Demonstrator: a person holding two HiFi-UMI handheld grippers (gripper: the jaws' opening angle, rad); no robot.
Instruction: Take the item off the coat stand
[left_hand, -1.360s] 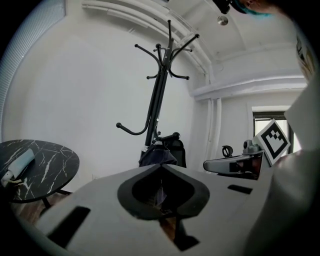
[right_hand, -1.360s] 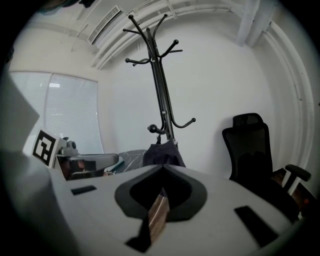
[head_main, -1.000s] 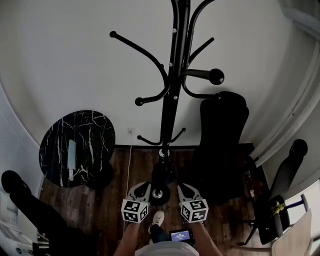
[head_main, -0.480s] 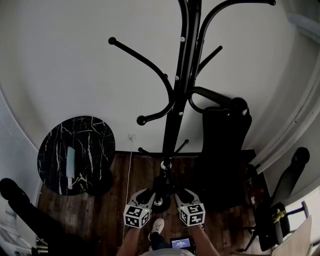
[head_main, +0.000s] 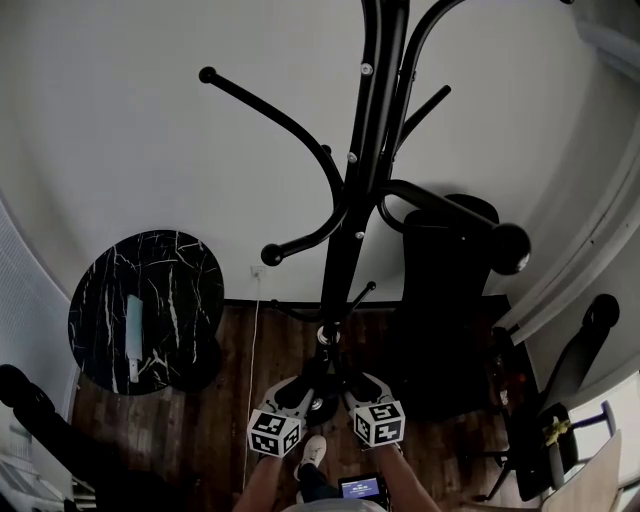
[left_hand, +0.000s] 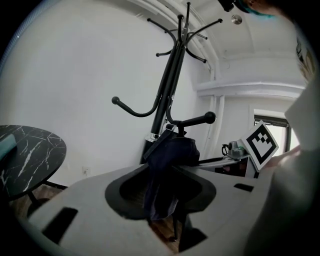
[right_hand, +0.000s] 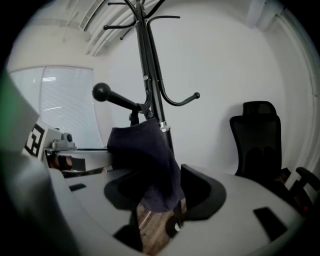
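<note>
Navy cloth (left_hand: 172, 160) hanging on coat stand (left_hand: 167, 85) shows only in gripper views.

You have no words, brand names or numbers to read here. The cube (head_main: 275, 433) of your left gripper (head_main: 290, 386) and the cube (head_main: 380, 423) of your right gripper (head_main: 362, 384) carry only black-and-white square markers; the small lit screen (head_main: 361, 487) below them is too small to read.

Head view: high, steeply down the coat stand (head_main: 352, 190). Both gripper views: low, near, sharing it from opposite sides.
</note>
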